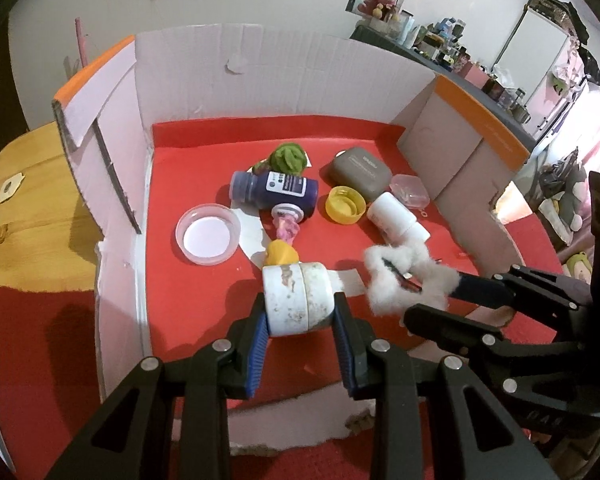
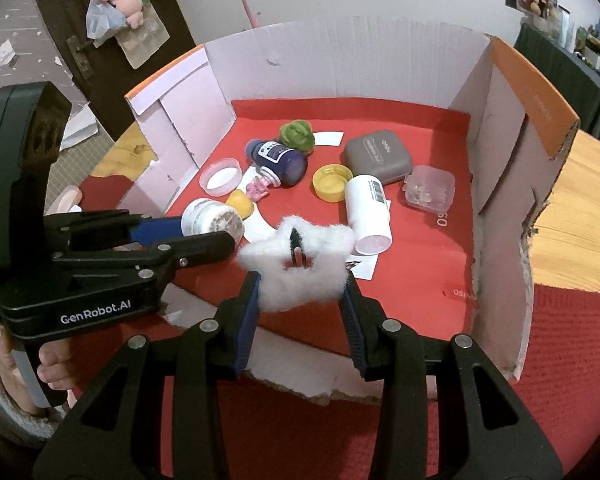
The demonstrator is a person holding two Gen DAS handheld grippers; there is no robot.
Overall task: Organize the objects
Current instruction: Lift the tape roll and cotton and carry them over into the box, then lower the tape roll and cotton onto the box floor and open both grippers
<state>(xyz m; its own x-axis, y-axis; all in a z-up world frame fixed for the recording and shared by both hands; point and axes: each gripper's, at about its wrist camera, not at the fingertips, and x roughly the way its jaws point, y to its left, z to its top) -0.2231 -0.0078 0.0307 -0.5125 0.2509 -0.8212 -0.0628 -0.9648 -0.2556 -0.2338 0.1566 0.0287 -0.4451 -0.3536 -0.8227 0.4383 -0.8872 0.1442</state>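
Note:
My left gripper (image 1: 300,312) is shut on a dirty white round jar (image 1: 296,300), held above the red floor of the cardboard box; the jar also shows in the right wrist view (image 2: 212,218). My right gripper (image 2: 302,284) is shut on a fluffy white star-shaped hair clip (image 2: 300,264), which also shows in the left wrist view (image 1: 408,276), just right of the jar. A purple bottle (image 1: 276,192), green wool ball (image 1: 288,158), yellow cap (image 1: 344,204), white bottle (image 1: 396,216), grey case (image 1: 360,172) and clear lid (image 1: 208,234) lie on the box floor.
The cardboard box (image 1: 300,76) has tall back and side walls and a low torn front edge. A small clear plastic box (image 2: 430,188), a pink figure (image 1: 286,230) and a yellow piece (image 1: 280,252) also lie inside. A wooden table (image 1: 24,208) lies outside on the left.

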